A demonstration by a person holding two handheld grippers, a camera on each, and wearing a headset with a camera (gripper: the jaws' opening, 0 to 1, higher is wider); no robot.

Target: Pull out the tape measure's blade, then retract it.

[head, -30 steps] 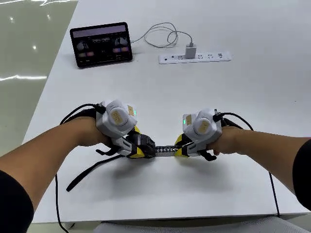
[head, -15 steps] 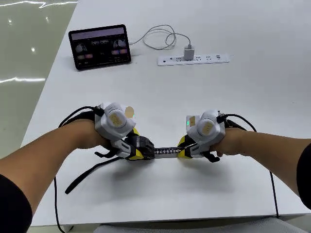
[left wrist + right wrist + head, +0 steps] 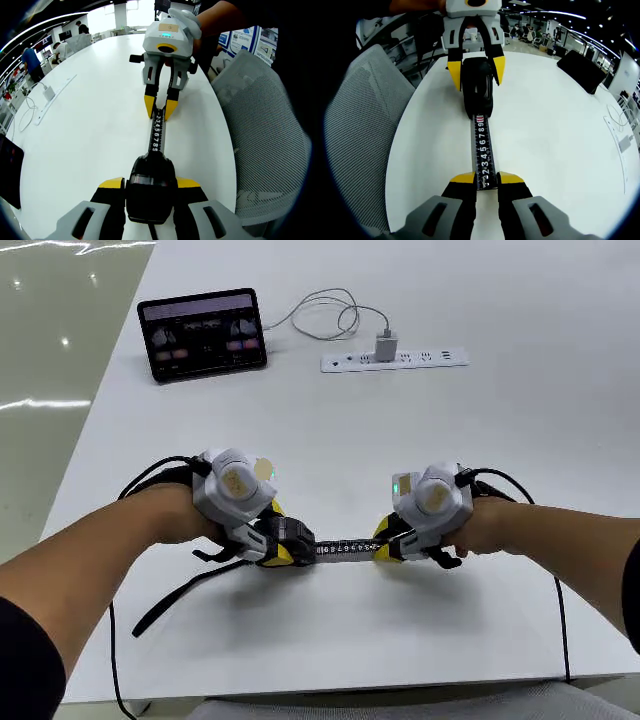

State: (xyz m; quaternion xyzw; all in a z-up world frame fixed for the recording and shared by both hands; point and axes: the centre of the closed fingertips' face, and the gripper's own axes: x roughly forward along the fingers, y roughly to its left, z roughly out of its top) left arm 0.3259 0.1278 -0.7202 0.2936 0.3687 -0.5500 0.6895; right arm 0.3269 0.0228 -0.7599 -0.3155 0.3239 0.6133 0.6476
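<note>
A black tape measure case [image 3: 150, 187] lies on the white table, and my left gripper [image 3: 149, 183] is shut on its sides. The same case [image 3: 476, 90] appears at the far end in the right gripper view. Its blade [image 3: 482, 155] runs out a short way, printed with numbers up to about 9. My right gripper [image 3: 486, 177] is shut on the blade's tip. In the head view the case [image 3: 287, 540] is at the left gripper [image 3: 272, 546], and the blade [image 3: 345, 549] spans across to the right gripper [image 3: 388, 543], low over the table.
A tablet [image 3: 203, 333] stands at the back left of the white table [image 3: 330, 630]. A power strip [image 3: 394, 359] with a plugged charger and coiled cable lies behind. A mesh chair [image 3: 265, 150] sits at the table's near edge. Black cables trail from both grippers.
The right gripper has moved to the right, away from the case, and more of the blade shows between the two grippers. The left gripper holds its place.
</note>
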